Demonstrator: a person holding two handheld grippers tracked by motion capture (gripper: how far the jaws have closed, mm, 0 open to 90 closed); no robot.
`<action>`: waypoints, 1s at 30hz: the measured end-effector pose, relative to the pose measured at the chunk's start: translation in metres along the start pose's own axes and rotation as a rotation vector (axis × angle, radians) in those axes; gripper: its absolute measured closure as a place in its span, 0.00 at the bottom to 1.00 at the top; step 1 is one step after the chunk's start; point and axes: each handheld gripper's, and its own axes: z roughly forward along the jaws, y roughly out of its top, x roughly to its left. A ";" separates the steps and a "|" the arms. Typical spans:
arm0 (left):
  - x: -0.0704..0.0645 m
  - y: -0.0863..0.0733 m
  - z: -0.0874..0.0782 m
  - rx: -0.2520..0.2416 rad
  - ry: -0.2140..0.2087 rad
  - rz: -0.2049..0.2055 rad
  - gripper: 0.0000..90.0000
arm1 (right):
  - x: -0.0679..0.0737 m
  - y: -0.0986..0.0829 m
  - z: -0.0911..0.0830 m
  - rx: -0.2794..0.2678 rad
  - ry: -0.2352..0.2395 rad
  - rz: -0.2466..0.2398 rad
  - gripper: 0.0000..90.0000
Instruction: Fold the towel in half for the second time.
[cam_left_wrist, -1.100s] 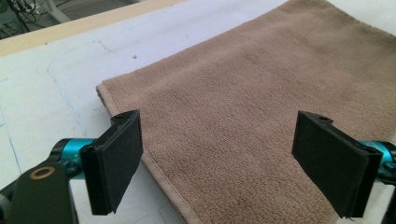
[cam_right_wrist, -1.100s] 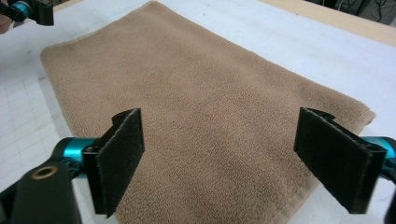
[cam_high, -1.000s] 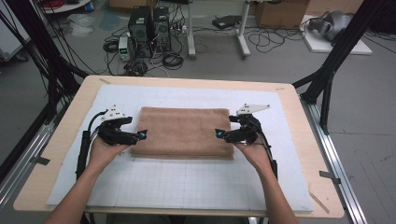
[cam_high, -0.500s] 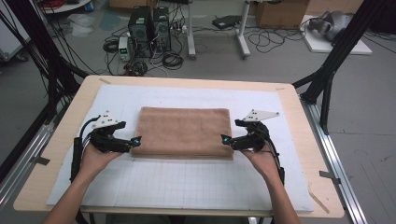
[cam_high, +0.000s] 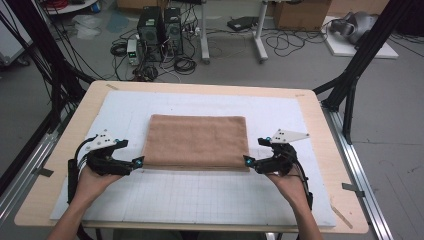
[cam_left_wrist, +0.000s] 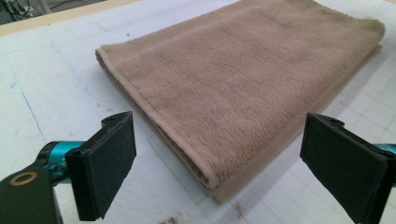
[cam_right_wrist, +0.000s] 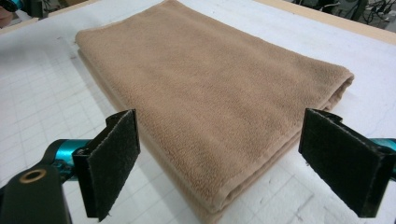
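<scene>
A folded brown towel (cam_high: 197, 141) lies flat in the middle of the white gridded mat (cam_high: 200, 195). My left gripper (cam_high: 137, 162) sits just off the towel's near left corner, jaws wide open and holding nothing. My right gripper (cam_high: 247, 162) sits just off the near right corner, also open and holding nothing. In the left gripper view the towel (cam_left_wrist: 243, 88) shows its hemmed near corner between the two black pads (cam_left_wrist: 105, 163). In the right gripper view the towel (cam_right_wrist: 210, 98) shows its layered near corner between the pads (cam_right_wrist: 109, 161).
The mat covers a wooden table (cam_high: 320, 120) with a metal rail (cam_high: 357, 165) along its right side. Black frame legs (cam_high: 355, 70) stand at the back corners. Computers and cables (cam_high: 160, 35) lie on the floor beyond the far edge.
Both grippers let go of the towel's side edges and drew back toward the person. They now rest open by the near corners. The towel lies flat.
</scene>
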 end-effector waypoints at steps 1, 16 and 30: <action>-0.001 -0.002 -0.001 -0.001 0.001 -0.001 0.12 | 0.001 -0.001 -0.001 -0.002 -0.003 -0.003 0.13; -0.008 -0.013 -0.019 -0.008 0.022 -0.005 0.12 | 0.013 -0.024 -0.018 -0.016 -0.005 -0.001 0.13; -0.025 -0.024 -0.026 -0.010 0.026 0.010 0.12 | 0.018 -0.041 -0.028 -0.017 -0.011 -0.006 0.12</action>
